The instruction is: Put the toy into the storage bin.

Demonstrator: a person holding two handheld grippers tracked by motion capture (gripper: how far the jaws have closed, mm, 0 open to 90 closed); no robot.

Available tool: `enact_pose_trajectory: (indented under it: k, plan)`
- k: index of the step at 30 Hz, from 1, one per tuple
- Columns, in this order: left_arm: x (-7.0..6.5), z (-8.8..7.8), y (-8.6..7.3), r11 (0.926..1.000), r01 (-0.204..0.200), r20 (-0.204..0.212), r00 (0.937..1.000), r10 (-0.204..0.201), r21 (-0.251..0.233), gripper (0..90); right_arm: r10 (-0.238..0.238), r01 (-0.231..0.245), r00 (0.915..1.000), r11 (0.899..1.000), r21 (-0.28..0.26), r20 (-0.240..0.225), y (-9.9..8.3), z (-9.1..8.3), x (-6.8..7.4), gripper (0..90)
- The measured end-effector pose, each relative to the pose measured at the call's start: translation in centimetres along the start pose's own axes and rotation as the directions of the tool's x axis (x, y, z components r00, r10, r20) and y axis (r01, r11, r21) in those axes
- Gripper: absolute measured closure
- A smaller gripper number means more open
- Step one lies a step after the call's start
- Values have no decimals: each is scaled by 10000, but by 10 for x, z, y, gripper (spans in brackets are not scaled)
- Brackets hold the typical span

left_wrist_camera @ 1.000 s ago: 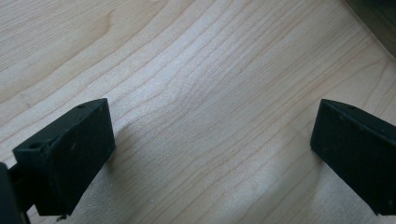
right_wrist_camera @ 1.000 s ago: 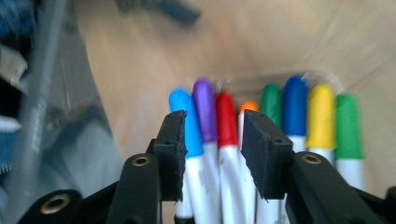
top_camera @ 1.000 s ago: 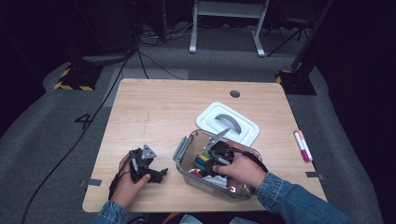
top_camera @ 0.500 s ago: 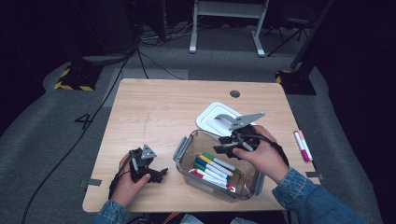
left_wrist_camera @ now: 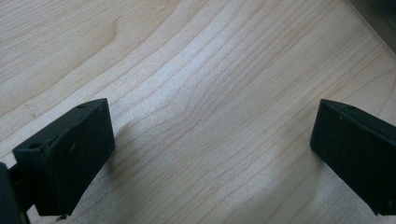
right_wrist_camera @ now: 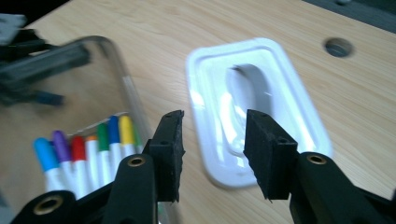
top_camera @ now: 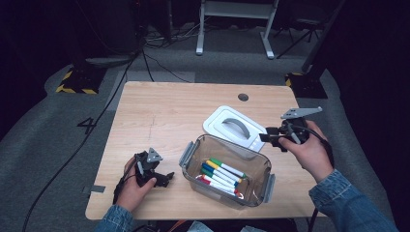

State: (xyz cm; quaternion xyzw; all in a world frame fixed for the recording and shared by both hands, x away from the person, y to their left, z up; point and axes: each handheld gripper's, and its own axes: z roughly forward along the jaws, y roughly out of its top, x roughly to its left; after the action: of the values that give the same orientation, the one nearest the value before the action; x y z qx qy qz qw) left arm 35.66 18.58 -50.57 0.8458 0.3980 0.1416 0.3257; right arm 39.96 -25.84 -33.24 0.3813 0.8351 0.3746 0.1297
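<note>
White lid [top_camera: 235, 128] flat, long axis diagonal beside bin [top_camera: 227, 177]; right gripper [top_camera: 270, 137] jaws spread, empty; left gripper [top_camera: 164, 179] jaws spread.

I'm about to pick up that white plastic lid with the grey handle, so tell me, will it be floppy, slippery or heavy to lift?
The white plastic lid with the grey handle looks rigid, moulded with a raised rim, so probably not floppy. Its glossy surface may be slippery between pads. It seems thin and hollow, likely light, and lying flat on the wooden table it shouldn't roll.
</note>
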Motion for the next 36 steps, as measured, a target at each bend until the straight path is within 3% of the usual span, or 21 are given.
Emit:
enact_pose_trajectory:
  k: [2,3,5,7,8,9,12,13,14,15,17,18,20,21,22,26,28,29,30,32,36]
  plan:
    - [0,0,0,10000,-10,-12,10000,10,0,2,147,-147,9998,9999,17,145,-3,-2,-7,581]
    - [0,0,0,10000,-19,-7,10000,19,2,2,459,-458,9973,9989,-33,566,-11,-5,-24,581]
    - [0,0,0,10000,-38,-19,10000,38,-9,2,526,-525,9962,9986,-19,698,-13,-6,-29,581]
    - [0,0,0,10000,-65,-48,10000,65,-20,2,967,-971,9903,9953,-4,997,-22,-11,-48,580]
    - [0,0,0,10000,-65,-48,10000,65,-20,2,967,-971,9903,9953,-4,997,-22,-11,-48,580]
    - [0,0,0,10000,-58,-49,10000,58,-17,2,1052,-1067,9841,9943,28,1434,-28,-13,-58,580]
    - [0,0,0,10000,11,-8,10000,-11,-11,2,1113,-1148,9777,9933,94,1783,-34,-13,-66,581]
    - [0,1,0,10000,43,10,10000,-43,-13,2,1288,-1343,9701,9908,132,2057,-42,-13,-76,582]
    - [0,1,0,10000,43,10,10000,-43,-13,2,1288,-1343,9701,9908,132,2057,-42,-13,-76,582]
    - [0,1,1,10000,53,16,10000,-53,11,2,1607,-1685,9602,9856,149,2286,-52,-12,-88,584]
    - [1,1,1,10000,43,-6,10000,-43,-2,2,1728,-1818,9572,9832,176,2320,-55,-12,-91,584]
    - [1,1,1,10000,39,-6,10000,-39,-3,2,2018,-2142,9480,9765,244,2461,-66,-10,-102,587]
    - [1,1,1,10000,43,-7,10000,-43,-7,2,2222,-2386,9396,9706,326,2604,-76,-7,-110,590]
    - [1,1,1,10000,43,-7,10000,-43,-7,2,2222,-2386,9396,9706,326,2604,-76,-7,-110,590]
    - [1,1,1,10000,41,-8,10000,-41,-6,2,2441,-2656,9288,9632,415,2788,-85,-3,-119,599]
    - [2,1,2,10000,-53,-109,9999,54,24,2,2838,-3142,9061,9481,498,3137,-102,2,-135,603]
    - [2,1,2,10000,-53,-109,9999,54,23,2,2868,-3195,9016,9462,515,3239,-105,3,-138,606]
    - [1,1,2,10000,-53,-110,9999,53,23,2,2962,-3342,8904,9409,548,3457,-113,5,-146,607]
    - [1,1,2,10000,-53,-110,9999,53,23,2,2962,-3342,8904,9409,548,3457,-113,5,-146,607]
    - [1,1,2,10000,-54,-107,9999,54,23,2,3093,-3553,8773,9326,633,3670,-122,9,-154,604]
    - [1,1,2,10000,-52,-106,9999,53,25,2,3226,-3742,8684,9247,707,3767,-131,13,-162,605]
